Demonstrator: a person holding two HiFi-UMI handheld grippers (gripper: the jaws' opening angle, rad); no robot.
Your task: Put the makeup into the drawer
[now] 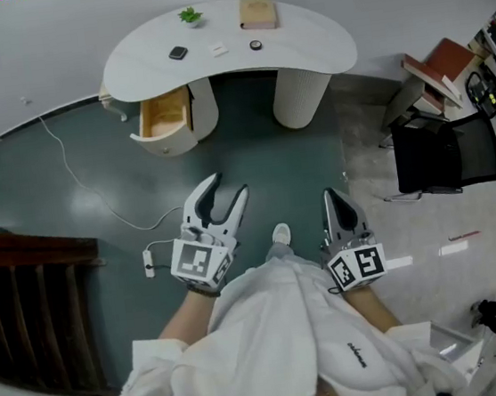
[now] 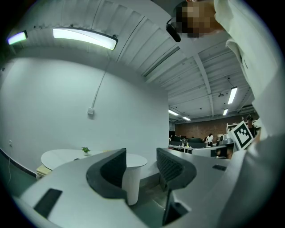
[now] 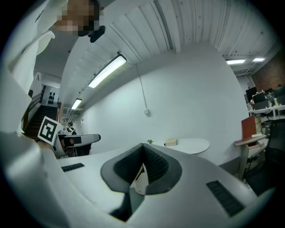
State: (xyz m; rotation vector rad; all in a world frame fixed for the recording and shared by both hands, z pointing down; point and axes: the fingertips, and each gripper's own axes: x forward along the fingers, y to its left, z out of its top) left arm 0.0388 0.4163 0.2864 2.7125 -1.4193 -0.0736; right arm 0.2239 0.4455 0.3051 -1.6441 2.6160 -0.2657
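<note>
With the left claw spread and empty, the right claw pressed together, and the makeup far off on the desk above the open drawer, the corded power strip on the floor could trip the person approaching.

The right gripper, jaws together and empty, faces the white table beyond.

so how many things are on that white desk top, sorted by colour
green: 1, small plant
tan: 1, flat box
dark: 2, square compact and round item
white: 1, small flat piece
total: 5
</note>
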